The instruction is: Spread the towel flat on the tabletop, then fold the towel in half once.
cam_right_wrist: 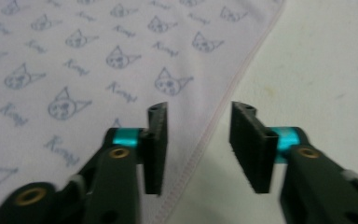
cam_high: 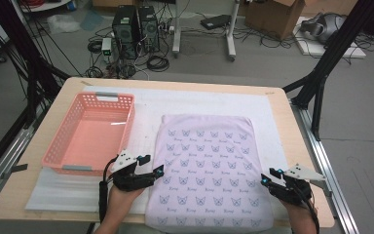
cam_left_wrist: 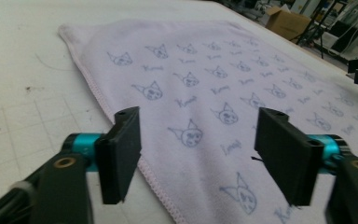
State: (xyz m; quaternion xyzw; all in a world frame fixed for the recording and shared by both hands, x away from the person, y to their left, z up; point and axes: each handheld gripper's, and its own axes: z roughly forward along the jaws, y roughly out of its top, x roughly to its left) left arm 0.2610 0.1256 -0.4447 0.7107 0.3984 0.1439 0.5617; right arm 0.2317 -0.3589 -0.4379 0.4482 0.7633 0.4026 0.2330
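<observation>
On the white mat [cam_high: 102, 190] that covers the table [cam_high: 282, 105], a lilac towel [cam_high: 207, 165] printed with small cat faces lies spread flat, just right of the empty pink basket [cam_high: 58, 146]. The left gripper [cam_high: 161, 170] sits at the towel's left edge near the front, and in the left gripper view its jaws stand wide apart over the stitched hem [cam_left_wrist: 156, 186], with cloth below them but nothing pinched. The right gripper [cam_high: 264, 179] sits at the opposite edge; in the right gripper view its jaws are likewise parted, straddling the hem [cam_right_wrist: 205, 140] without pressing on it. So both tools are released and neither carries the towel. Judging by this, the work is at an early stage: the towel looks smoothed out and squared up on the mat, and no fold shows in it yet. What seems left is nearly everything, which would be taking hold of the two near edges, folding the cloth over, and most likely setting it into the basket, which holds nothing so far.
</observation>
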